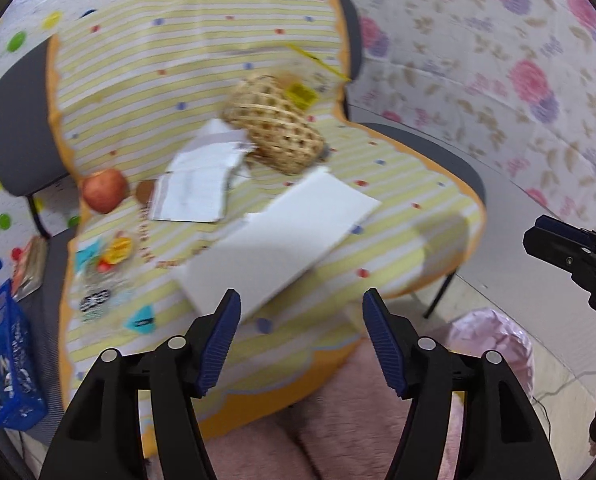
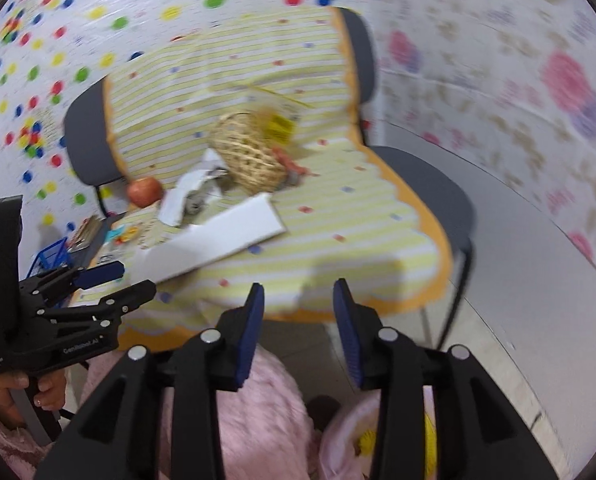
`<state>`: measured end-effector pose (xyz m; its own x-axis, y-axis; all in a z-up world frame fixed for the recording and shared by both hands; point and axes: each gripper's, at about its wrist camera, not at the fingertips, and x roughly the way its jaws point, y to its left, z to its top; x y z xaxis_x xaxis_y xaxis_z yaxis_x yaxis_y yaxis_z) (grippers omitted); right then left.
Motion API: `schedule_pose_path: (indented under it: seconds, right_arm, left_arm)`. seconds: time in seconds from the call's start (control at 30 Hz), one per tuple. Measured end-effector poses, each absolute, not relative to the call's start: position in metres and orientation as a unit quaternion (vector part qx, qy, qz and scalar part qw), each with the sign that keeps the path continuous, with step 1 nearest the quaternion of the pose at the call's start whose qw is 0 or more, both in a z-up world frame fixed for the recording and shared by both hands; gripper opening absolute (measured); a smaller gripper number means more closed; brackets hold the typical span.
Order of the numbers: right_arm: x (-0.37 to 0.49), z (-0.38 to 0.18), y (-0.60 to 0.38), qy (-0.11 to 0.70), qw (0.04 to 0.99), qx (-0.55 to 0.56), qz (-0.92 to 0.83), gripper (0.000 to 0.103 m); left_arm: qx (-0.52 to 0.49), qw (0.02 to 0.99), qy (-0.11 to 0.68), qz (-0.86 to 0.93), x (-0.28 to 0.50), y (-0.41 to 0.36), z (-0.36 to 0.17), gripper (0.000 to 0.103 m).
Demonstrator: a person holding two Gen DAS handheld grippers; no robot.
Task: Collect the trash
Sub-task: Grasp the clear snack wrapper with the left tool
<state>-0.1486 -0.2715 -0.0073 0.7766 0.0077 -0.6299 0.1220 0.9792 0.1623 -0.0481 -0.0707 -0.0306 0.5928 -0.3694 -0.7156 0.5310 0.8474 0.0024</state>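
Trash paper (image 1: 195, 184) lies untouched on the cloth while left gripper (image 1: 302, 320) and right gripper (image 2: 298, 308) hang spread, empty.

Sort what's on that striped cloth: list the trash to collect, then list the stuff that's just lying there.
Likely trash:
- torn white paper
- yellow wrapper and small scraps near it
- pink bin bag, probably where the trash goes

Likely just lying about:
- apple
- wicker basket, tipped on its side
- white board
- blue crate

Both grippers, left and right, are open and empty.
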Motion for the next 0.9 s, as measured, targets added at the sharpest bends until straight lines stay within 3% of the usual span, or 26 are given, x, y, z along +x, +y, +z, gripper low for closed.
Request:
schedule_pose_path:
  seconds: [0.27, 0.4, 0.73, 0.83, 0.9]
  right_arm:
    - [-0.102, -0.009, -0.23, 0.338, 0.939, 0.059, 0.013, 0.045]
    - [-0.082, -0.018, -0.213, 0.347, 0.936, 0.043, 0.029, 0.053]
    - [-0.056, -0.029, -0.2, 0.364, 0.93, 0.038, 0.038, 0.057]
    - [-0.054, -0.032, -0.202, 0.368, 0.929, 0.037, 0.035, 0.057]
    - [-0.054, -0.035, -0.204, 0.372, 0.927, 0.039, 0.034, 0.057]
  left_arm:
    - [0.06, 0.908, 0.402, -0.106, 0.006, 0.012, -0.044, 0.084]
    - [0.046, 0.902, 0.424, -0.062, 0.029, 0.04, -0.061, 0.087]
    - [0.01, 0.886, 0.457, -0.082, 0.076, 0.051, -0.096, 0.092]
    - [-0.002, 0.886, 0.455, -0.093, 0.082, 0.056, -0.098, 0.086]
    - [0.0, 0.887, 0.451, -0.097, 0.082, 0.056, -0.096, 0.064]
